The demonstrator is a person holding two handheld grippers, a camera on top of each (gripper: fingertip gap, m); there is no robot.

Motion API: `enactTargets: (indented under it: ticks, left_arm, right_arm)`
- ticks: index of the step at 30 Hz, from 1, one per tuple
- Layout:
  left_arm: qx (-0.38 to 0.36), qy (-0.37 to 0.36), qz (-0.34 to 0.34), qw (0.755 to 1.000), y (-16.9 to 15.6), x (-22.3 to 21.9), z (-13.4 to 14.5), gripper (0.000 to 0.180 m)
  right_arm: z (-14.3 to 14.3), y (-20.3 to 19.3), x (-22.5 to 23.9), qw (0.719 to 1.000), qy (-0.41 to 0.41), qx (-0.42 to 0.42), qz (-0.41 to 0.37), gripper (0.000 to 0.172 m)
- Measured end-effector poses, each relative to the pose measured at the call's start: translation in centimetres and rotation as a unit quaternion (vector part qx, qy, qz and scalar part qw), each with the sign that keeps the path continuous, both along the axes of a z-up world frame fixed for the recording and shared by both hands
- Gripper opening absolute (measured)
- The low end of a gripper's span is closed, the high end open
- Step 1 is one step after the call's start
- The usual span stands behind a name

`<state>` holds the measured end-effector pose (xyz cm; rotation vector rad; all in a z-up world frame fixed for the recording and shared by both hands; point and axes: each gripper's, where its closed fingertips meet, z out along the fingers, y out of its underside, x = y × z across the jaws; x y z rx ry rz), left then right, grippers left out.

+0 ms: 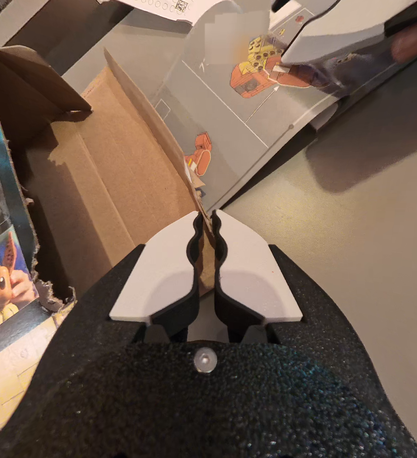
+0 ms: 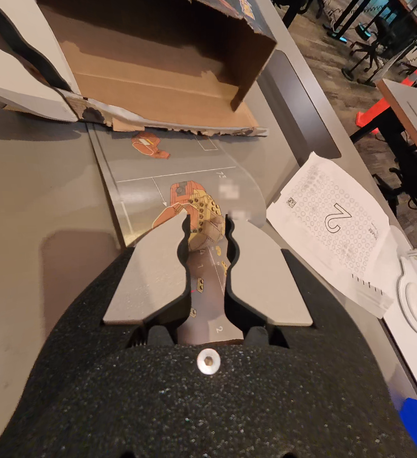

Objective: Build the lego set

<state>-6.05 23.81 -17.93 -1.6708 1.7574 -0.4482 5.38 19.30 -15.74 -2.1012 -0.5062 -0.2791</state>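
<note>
Cardboard flap [image 1: 203, 218] sits pinched in left jaws; right jaws gape above booklet [image 2: 177, 173].

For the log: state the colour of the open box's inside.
Plain brown cardboard, unprinted; clearest in the left wrist view.

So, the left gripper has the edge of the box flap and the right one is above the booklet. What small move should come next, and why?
Probably keep the left gripper shut on the torn cardboard flap and lift it slightly away from the instruction booklet. The flap's ragged edge lies over the booklet's far end, while the right gripper stands open over the page, gripping nothing.
</note>
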Motion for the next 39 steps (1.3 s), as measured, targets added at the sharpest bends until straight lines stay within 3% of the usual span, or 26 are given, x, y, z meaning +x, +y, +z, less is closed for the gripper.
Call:
enactTargets:
  ticks: [9,14,18,24,29,34,39]
  left_arm:
    - [0.033,-0.020,0.044,0.998,0.1,0.4,0.1,0.005]
    - [0.045,-0.032,0.036,0.998,-0.6,0.9,-0.1,0.011]
    - [0.062,-0.071,0.022,0.995,-1.6,1.5,1.4,0.025]
    - [0.102,-0.167,-0.012,0.980,-3.7,2.2,4.5,0.029]
    - [0.055,-0.196,-0.119,0.972,-9.6,2.6,5.0,0.029]
    - [-0.015,-0.133,-0.224,0.965,-16.5,2.4,2.2,0.029]
    - [-0.077,-0.085,-0.261,0.959,-20.3,2.3,0.1,0.028]
  right_arm:
    - [0.2,0.0,-0.4,1.000,-0.022,0.007,0.007,0.026]
    - [0.2,-0.3,-0.7,1.000,-0.013,0.009,0.017,0.028]
    - [0.8,-1.0,-0.9,1.000,0.012,0.009,0.018,0.034]
    - [1.8,-3.9,-1.0,0.999,0.044,0.011,0.022,0.041]
    - [2.3,-9.3,-2.9,0.994,0.091,-0.004,0.053,0.044]
    - [1.5,-15.9,-4.5,0.991,0.107,-0.022,0.080,0.045]
    - [0.5,-19.3,-5.5,0.994,0.094,-0.005,0.060,0.055]
